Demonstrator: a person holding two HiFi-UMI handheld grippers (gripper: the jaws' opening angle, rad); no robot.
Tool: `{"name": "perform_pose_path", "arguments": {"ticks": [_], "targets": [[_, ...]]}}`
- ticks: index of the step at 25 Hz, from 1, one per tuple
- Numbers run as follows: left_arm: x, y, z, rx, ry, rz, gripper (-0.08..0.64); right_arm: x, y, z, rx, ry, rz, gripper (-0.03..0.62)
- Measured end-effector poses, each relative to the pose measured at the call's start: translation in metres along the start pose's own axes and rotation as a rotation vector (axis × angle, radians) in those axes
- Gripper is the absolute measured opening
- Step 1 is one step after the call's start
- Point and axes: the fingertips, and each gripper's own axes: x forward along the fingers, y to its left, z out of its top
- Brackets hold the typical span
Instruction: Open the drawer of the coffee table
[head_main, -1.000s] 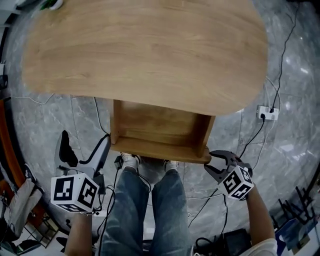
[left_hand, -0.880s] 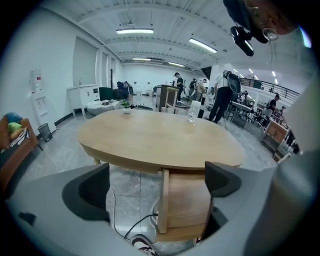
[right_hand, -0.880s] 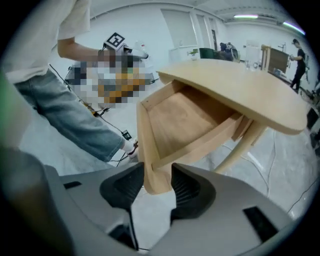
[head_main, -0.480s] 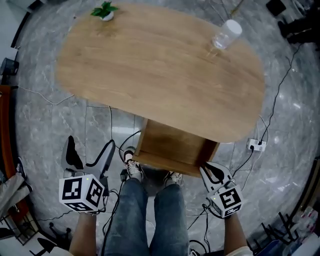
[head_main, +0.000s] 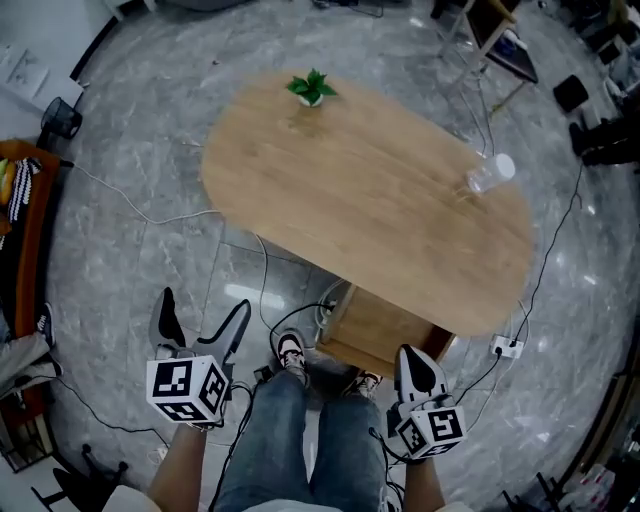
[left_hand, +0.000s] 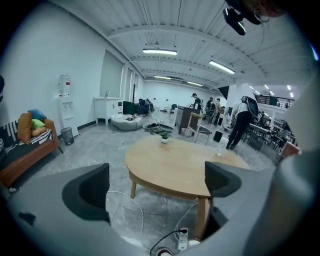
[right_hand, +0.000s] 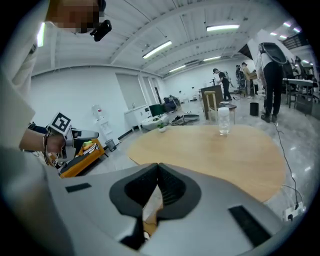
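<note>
The oval wooden coffee table (head_main: 370, 200) stands on grey marble floor, and its drawer (head_main: 385, 332) is pulled out on the near side, towards the person's shoes. My right gripper (head_main: 415, 354) hovers just right of the drawer front, apart from it. Its jaws have just been closing and are shut with nothing between them, as the right gripper view (right_hand: 157, 176) confirms. My left gripper (head_main: 203, 320) hangs left of the drawer over bare floor, its jaws wide open and empty (left_hand: 157, 186). Neither gripper touches the table.
A small potted plant (head_main: 312, 88) and a clear bottle (head_main: 490, 172) stand on the tabletop. Cables and a power strip (head_main: 507, 347) lie on the floor by the drawer. An orange sofa (head_main: 20, 230) is at the left. The person's legs (head_main: 300, 440) are between the grippers.
Both grippers have lifted and drawn back from the table, so the whole tabletop now shows. The right jaws, open at the drawer's corner before, have shut. The drawer stays pulled out.
</note>
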Motion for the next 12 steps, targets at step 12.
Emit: {"name": "perform_pose_path", "arguments": {"ticks": [12], "targets": [[-0.078, 0.04, 0.066, -0.003, -0.061, 0.033, 0.577, -0.025, 0.079, 0.09, -0.107, -0.027, 0.003, 0.0]]}}
